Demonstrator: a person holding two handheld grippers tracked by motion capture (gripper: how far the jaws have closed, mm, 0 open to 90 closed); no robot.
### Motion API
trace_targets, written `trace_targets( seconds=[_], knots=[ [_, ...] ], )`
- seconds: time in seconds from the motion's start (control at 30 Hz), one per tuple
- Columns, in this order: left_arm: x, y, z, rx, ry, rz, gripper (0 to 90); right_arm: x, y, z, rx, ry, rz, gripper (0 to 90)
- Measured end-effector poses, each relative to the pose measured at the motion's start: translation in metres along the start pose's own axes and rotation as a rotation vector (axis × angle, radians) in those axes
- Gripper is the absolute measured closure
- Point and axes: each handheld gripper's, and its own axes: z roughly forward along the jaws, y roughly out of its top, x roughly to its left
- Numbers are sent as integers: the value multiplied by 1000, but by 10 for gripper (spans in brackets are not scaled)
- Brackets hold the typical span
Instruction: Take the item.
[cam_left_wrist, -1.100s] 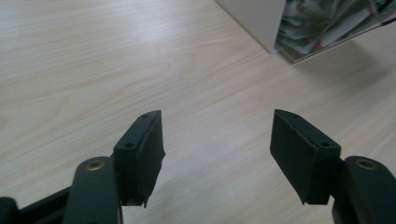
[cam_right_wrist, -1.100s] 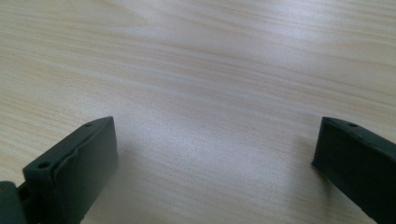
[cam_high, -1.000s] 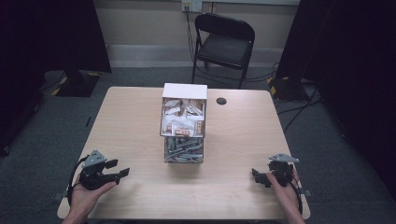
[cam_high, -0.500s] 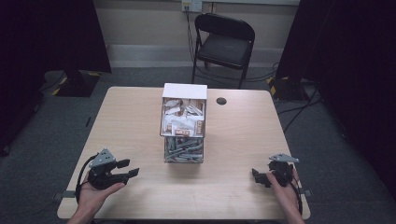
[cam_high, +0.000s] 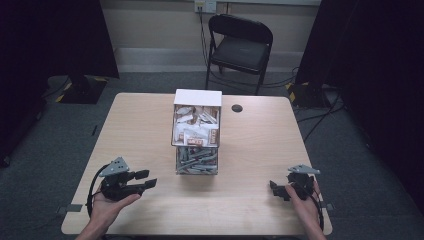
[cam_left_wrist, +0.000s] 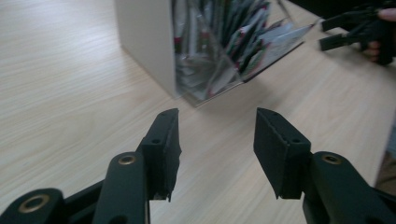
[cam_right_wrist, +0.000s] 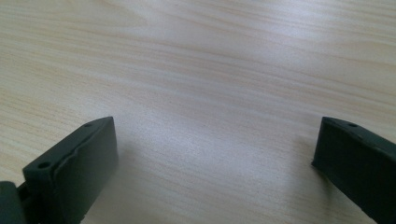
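A white-topped clear box (cam_high: 196, 131) stuffed with sachets stands at the middle of the wooden table (cam_high: 140, 125). My left gripper (cam_high: 146, 179) hovers near the front left, pointing right toward the box (cam_left_wrist: 205, 46). Its jaws have just been closing, with nothing between them, and they still stand apart (cam_left_wrist: 217, 144). My right gripper (cam_high: 274, 188) rests at the front right with wide jaws over bare wood (cam_right_wrist: 215, 154). It also appears far off in the left gripper view (cam_left_wrist: 336, 32).
A small dark round hole (cam_high: 237, 108) sits in the tabletop behind the box on the right. A black folding chair (cam_high: 239, 47) stands beyond the far edge. Dark curtains hang at both sides, and cables lie on the grey floor.
My left gripper has moved right and slightly up toward the box, and its jaws have narrowed. The right gripper has stayed put.
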Motion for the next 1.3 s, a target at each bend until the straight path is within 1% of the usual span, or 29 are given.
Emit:
trace_targets(
  seconds=[0.1, 0.17, 0.27, 0.37, 0.43, 0.5, 0.57, 0.67, 0.73, 0.77, 0.83, 0.93, 1.0, 1.03, 1.07, 1.13, 1.17, 1.23, 1.3],
  knots=[
    [-3, 4, 2, -14, -31, 3, 544, 0, 0, 0, -1, 0, -1, 0],
    [-5, 6, 4, -12, -37, 17, 550, 0, 0, 0, -1, 0, -1, 0],
    [-8, 8, 9, -4, -43, 28, 551, 0, 0, 0, -1, 0, -1, 0],
    [-10, 13, 13, -23, -47, 36, 559, 0, 0, 0, -1, 0, -1, 0],
    [-12, 15, 17, -22, -49, 45, 581, 0, 0, 0, -1, 0, -1, 0],
    [-13, 17, 19, -33, -61, 40, 586, 0, 0, 0, -1, 0, -2, 0],
    [-16, 19, 22, -36, -73, 44, 587, 0, 0, 0, -1, 0, -2, 0],
    [-21, 24, 24, -40, -82, 68, 588, 0, 0, 0, -1, 0, -2, 0],
    [-24, 28, 26, -42, -105, 71, 623, 0, 0, 0, -1, 1, -2, 0],
    [-25, 31, 28, -43, -107, 81, 630, 0, 0, 0, -1, 1, -2, 0],
    [-30, 34, 33, -51, -122, 87, 630, 0, 0, 0, -1, 0, -2, 0],
    [-37, 38, 42, -40, -124, 117, 621, 0, 0, 0, -1, 0, -2, 0],
    [-41, 39, 47, -37, -135, 111, 601, 0, 0, 0, -1, 0, -2, 0],
    [-42, 40, 50, -35, -138, 113, 602, 0, 0, 0, -1, 0, -2, 0],
    [-44, 41, 52, -30, -139, 123, 601, 0, 0, 0, -1, 0, -2, 0],
    [-47, 43, 56, -27, -154, 132, 603, 0, 0, 0, -1, 0, -2, 0],
    [-48, 44, 57, -29, -151, 138, 609, 0, 0, 0, -1, 0, -2, 0],
    [-49, 46, 59, -40, -163, 136, 609, 0, 0, 0, -1, 0, -2, 0],
    [-49, 47, 59, -38, -162, 144, 608, 0, 0, 0, -1, 0, -2, 0]
  ],
)
